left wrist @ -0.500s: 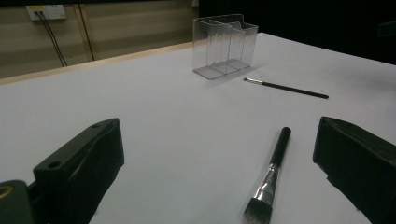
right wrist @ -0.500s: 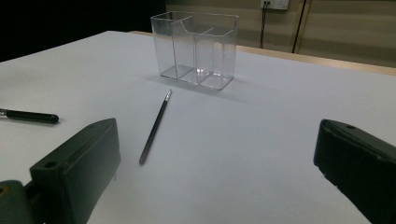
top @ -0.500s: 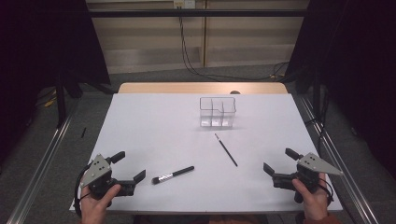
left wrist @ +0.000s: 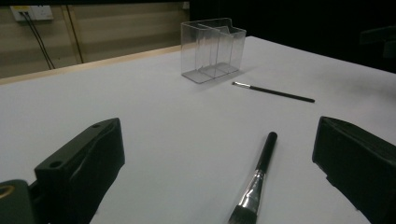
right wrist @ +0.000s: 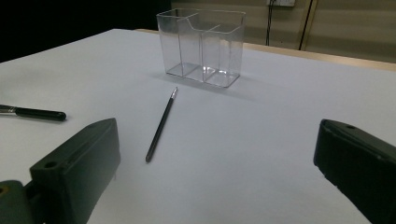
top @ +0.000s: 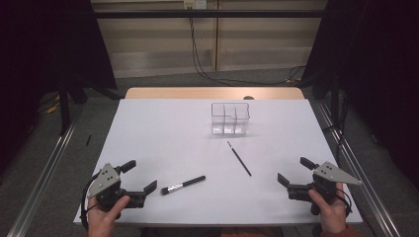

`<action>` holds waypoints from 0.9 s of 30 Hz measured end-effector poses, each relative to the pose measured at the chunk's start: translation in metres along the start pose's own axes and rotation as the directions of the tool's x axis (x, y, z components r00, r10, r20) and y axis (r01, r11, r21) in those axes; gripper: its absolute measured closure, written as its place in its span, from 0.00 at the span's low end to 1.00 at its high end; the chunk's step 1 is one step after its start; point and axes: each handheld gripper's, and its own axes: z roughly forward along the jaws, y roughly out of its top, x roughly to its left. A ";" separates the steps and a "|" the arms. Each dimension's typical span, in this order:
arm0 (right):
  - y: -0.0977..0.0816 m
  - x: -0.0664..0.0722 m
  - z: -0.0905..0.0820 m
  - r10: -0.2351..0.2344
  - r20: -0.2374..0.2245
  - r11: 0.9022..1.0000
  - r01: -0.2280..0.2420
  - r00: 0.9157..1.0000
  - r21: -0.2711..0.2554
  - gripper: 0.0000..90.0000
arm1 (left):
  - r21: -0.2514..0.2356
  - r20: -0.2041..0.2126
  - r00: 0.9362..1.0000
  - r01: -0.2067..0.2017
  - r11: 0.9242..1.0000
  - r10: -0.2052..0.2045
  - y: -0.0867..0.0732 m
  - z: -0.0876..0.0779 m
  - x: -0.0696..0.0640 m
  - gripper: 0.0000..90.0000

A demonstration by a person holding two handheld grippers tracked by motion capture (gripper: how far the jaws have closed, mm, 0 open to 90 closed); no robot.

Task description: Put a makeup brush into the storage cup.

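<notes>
A clear plastic organiser with compartments stands upright on the far middle of the white table; it looks empty in the right gripper view. A thin black liner brush lies in front of it. A thicker black makeup brush with a silver ferrule lies nearer the front, just right of my left gripper, which rests open at the front left. My right gripper rests open at the front right, apart from both brushes. In the left gripper view the thick brush lies between the jaws, untouched.
The table's wooden far edge borders a floor with cables. Metal rails run along both sides of the table. White surface lies bare between the organiser and the table's left edge.
</notes>
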 end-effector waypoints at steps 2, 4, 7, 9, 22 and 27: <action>0.000 0.001 -0.001 -0.002 0.004 1.000 0.002 1.000 -0.001 0.00 | 0.006 0.006 1.000 -0.014 1.000 0.013 0.001 0.002 0.000 0.03; 0.000 0.001 -0.001 -0.008 0.004 1.000 0.008 1.000 -0.003 0.00 | -0.007 0.027 1.000 0.005 1.000 -0.005 0.003 0.004 0.000 0.02; 0.000 0.003 -0.001 -0.012 0.005 1.000 0.012 1.000 -0.004 0.00 | -0.008 0.025 1.000 -0.006 1.000 0.006 0.006 0.005 -0.001 0.02; 0.000 0.005 -0.002 -0.015 0.005 1.000 0.015 1.000 -0.009 0.00 | -0.011 0.026 0.999 -0.019 1.000 0.020 0.010 0.006 -0.003 0.02; 0.001 0.006 0.000 -0.025 -0.003 1.000 0.025 1.000 -0.013 0.00 | 0.024 0.098 0.994 -0.052 0.998 0.049 0.026 0.033 -0.007 0.05; 0.001 0.006 -0.001 -0.025 -0.005 1.000 0.024 1.000 -0.016 0.00 | 0.022 0.117 0.991 -0.071 0.997 0.068 0.034 0.044 -0.012 0.05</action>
